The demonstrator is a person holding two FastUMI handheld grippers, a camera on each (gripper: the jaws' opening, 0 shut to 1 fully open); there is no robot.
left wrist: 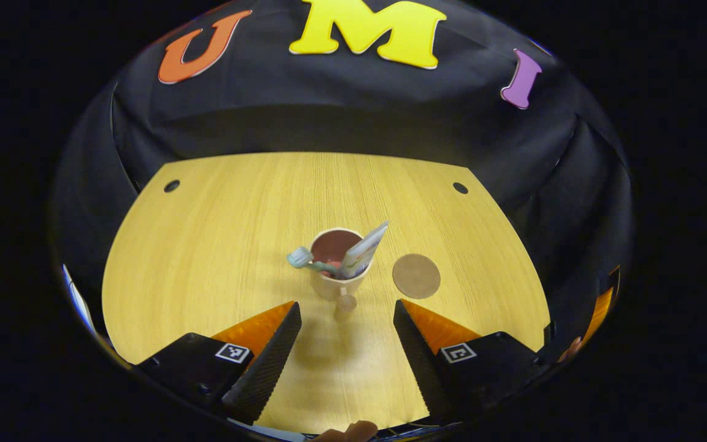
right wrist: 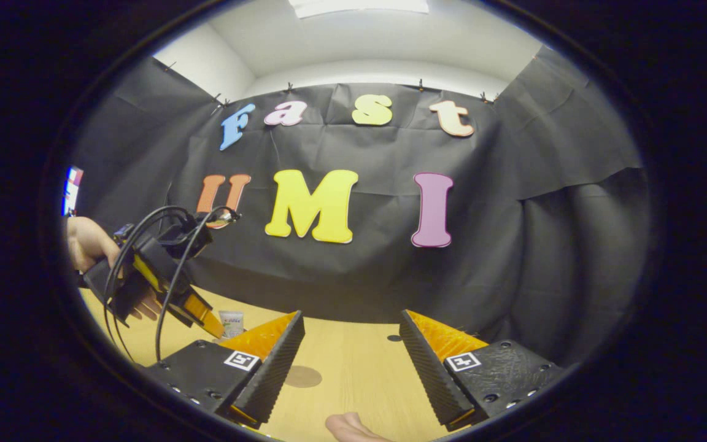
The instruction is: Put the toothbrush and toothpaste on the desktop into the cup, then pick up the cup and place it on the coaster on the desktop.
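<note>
1. In the left gripper view we see the left gripper (left wrist: 346, 313) hanging above the wooden desktop (left wrist: 218, 245), jaws spread wide and grasping nothing.
2. Ahead of its fingers stands the cup (left wrist: 336, 279), pale outside and dark reddish inside, upright on the desktop, with its handle turned toward the gripper.
3. The toothbrush (left wrist: 304, 261) sits in the cup; its pale green head leans out over the rim on the left.
4. The toothpaste (left wrist: 363, 250) tube also stands in the cup, tilted up and to the right, its flat end above the rim.
5. The round brown coaster (left wrist: 416, 276) lies flat on the desktop just to the right of the cup, apart from it and bare.
6. Two small dark holes (left wrist: 172, 185) mark the far corners of the desktop.
7. In the right gripper view the right gripper (right wrist: 351, 341) is held higher, looking mostly at the booth wall; its jaws stand released, with nothing between them.
8. Between its fingers we make out the coaster again as a dark oval (right wrist: 302, 376) on the desktop.
9. At the left of that view a person's hand (right wrist: 92, 245) grips the left gripper's body, with black cables (right wrist: 163, 258) looping over it; the top of the toothpaste tube peeks out just beneath it.
10. A fingertip (right wrist: 347, 426) shows at the bottom edge of the right gripper view.
</note>
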